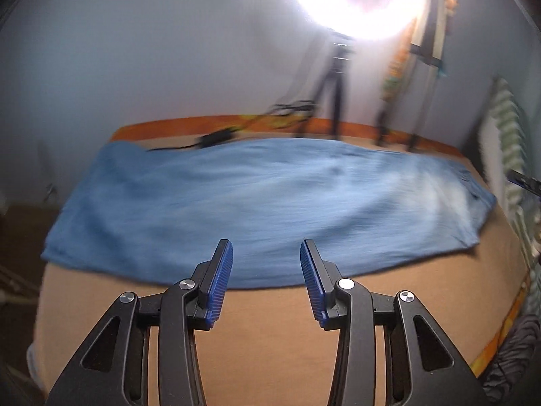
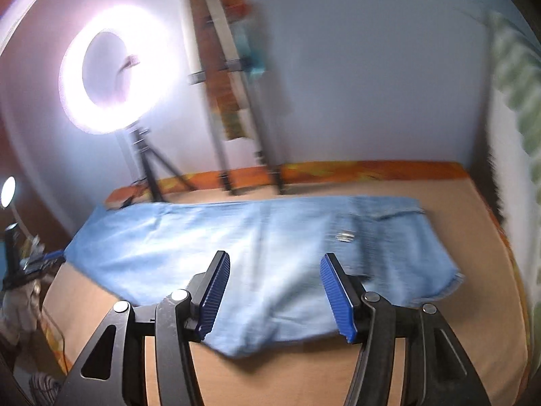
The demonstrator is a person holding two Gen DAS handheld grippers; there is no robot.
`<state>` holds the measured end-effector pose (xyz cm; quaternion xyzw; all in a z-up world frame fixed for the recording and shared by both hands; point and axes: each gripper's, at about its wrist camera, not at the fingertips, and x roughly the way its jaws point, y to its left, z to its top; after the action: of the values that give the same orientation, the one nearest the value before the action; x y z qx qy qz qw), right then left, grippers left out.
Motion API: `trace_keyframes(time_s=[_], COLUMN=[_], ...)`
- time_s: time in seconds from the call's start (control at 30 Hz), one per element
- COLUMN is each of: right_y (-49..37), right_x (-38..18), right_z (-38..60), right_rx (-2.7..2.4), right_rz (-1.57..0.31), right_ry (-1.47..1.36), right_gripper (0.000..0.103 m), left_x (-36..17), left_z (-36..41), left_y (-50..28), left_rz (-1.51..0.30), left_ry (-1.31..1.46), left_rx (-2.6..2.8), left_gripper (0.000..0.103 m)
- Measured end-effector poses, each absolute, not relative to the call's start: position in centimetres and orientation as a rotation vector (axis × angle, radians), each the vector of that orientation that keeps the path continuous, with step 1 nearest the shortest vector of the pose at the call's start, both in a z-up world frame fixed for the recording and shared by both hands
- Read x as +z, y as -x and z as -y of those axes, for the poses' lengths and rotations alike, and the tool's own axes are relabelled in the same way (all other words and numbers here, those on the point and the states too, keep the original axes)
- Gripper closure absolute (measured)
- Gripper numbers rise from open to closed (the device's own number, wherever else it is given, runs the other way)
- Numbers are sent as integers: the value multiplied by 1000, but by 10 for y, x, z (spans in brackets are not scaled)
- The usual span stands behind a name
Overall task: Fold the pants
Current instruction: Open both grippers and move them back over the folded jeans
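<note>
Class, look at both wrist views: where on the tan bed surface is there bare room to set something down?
Bare tan sheet runs between the blue denim pants and the near edge, and right of the waistband. The far edge is crowded by tripod legs and cables.

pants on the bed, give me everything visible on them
The light blue denim pants lie flat across the tan bed sheet, apparently folded lengthwise with one leg over the other. The fabric looks soft, faded paler in the middle, and mildly wrinkled. In the right wrist view the waist end lies to the right, with a metal button and a frayed hem edge; the legs run left. Motion blur hides finer detail. Only the sheet touches them; both grippers are open and clear of the cloth.
</note>
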<state>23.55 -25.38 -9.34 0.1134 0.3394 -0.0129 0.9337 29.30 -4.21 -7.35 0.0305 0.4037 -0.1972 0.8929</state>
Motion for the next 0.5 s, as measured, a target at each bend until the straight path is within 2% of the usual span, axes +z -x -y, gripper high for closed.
trace_keyframes(time_s=[0.23, 0.37, 0.5], right_y=[-266, -283, -301], right_x=[-94, -102, -117], right_z=[177, 135, 95], right_rx=[117, 189, 248], right_rz=[-714, -736, -778], right_ry=[-126, -66, -8], right_gripper=[43, 43, 42], left_x=[-87, -99, -118], left_z=[-58, -107, -142], left_y=[-323, -342, -364], left_rz=[-819, -820, -833], left_ry=[-2, 44, 40], left_rx=[-216, -121, -70], left_gripper=[61, 55, 55])
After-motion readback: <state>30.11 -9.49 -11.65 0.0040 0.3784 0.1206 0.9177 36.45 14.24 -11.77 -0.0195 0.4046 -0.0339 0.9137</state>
